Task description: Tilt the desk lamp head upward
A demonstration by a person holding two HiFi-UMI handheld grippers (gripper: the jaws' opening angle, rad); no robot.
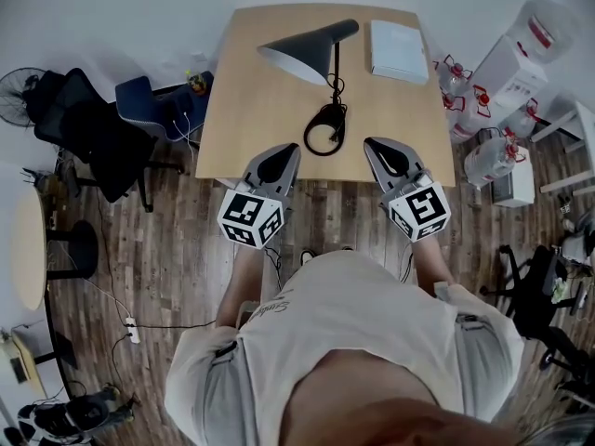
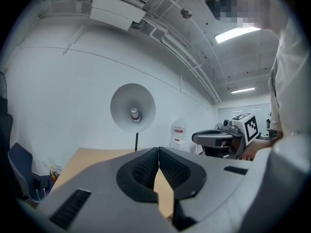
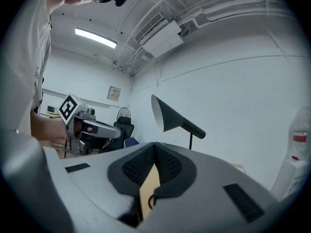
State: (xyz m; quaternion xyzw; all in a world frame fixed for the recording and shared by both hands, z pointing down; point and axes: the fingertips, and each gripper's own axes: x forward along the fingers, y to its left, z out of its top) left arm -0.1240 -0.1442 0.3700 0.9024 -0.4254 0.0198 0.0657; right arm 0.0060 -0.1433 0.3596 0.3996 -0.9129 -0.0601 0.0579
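Nearest, at the front edge of the wooden table (image 1: 242, 110): left gripper (image 1: 286, 150) and right gripper (image 1: 374, 145), side by side, each with jaws pressed tip to tip and nothing held between them. Just ahead, between the two tips: black ring-shaped lamp base (image 1: 323, 130), resting on the table. Farther ahead of the left gripper, raised on a thin stem: desk lamp head (image 1: 307, 50), a dark cone with open mouth turned toward that gripper. Farthest, ahead of the right gripper: white flat object (image 1: 399, 50) at the table's far corner.
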